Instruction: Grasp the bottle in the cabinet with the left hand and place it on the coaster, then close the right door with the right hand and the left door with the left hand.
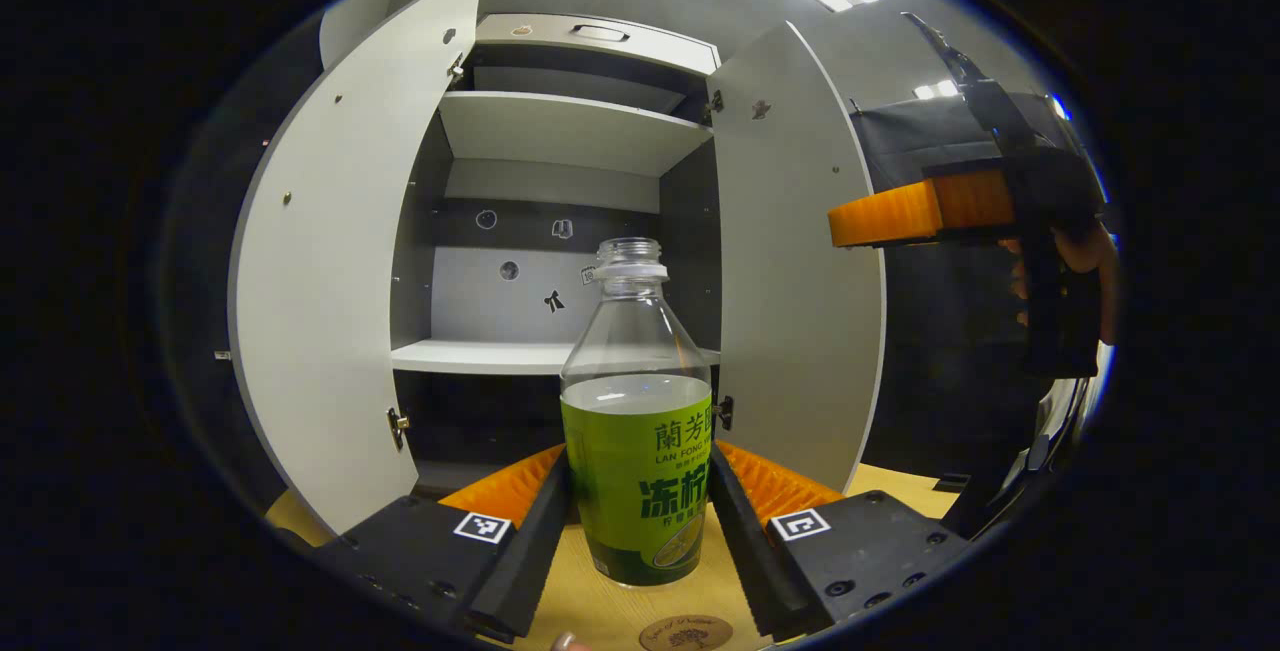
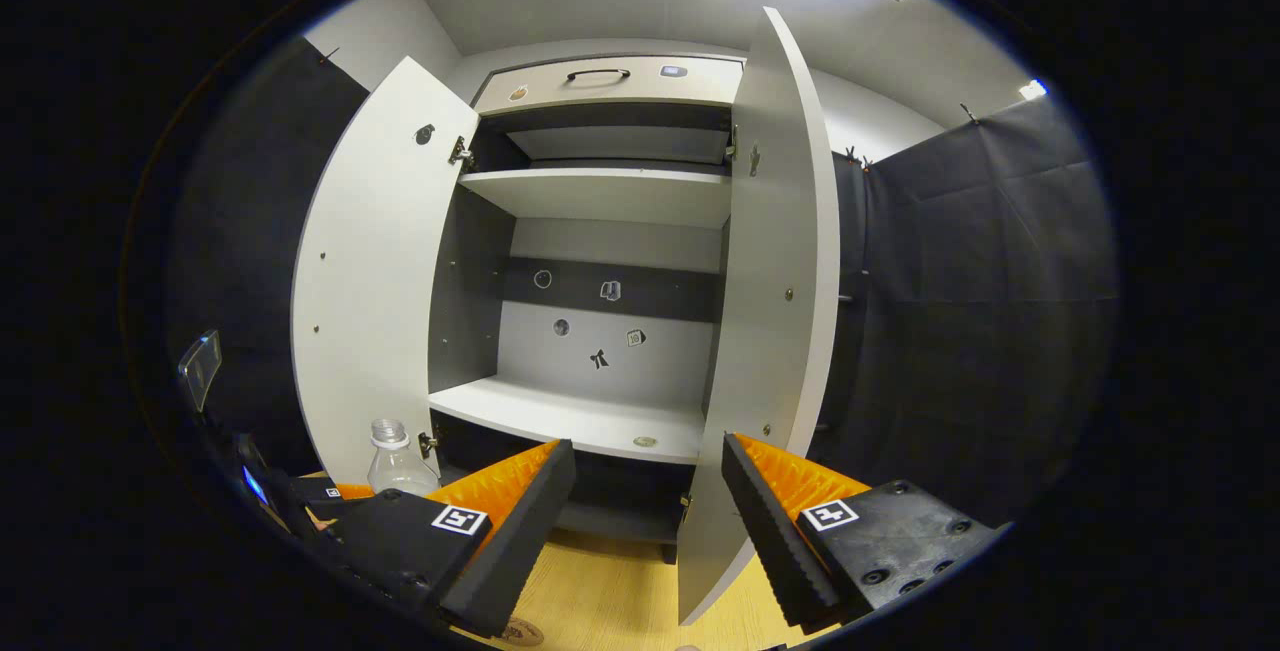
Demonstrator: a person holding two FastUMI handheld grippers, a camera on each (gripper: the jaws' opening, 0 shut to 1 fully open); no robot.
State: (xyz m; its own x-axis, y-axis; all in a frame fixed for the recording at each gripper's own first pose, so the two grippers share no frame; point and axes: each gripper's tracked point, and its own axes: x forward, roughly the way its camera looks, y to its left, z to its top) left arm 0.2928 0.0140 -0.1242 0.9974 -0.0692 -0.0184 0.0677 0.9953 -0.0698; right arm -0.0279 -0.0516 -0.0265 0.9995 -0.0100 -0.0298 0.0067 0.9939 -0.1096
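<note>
The clear plastic bottle (image 1: 636, 411) is showing a glossy label; the matt cabinet doors (image 1: 330, 261) are looking smooth, the table (image 1: 610, 611) wood-grained.

Bottle (image 1: 636, 431) stands on the table (image 1: 900, 486) before the cabinet (image 1: 570, 131) — coaster (image 1: 685, 632) just in front.

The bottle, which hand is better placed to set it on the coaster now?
Left. The left tongs are clamped on the bottle, upright just behind the coaster. The right tongs are open and empty, facing the right door.
</note>
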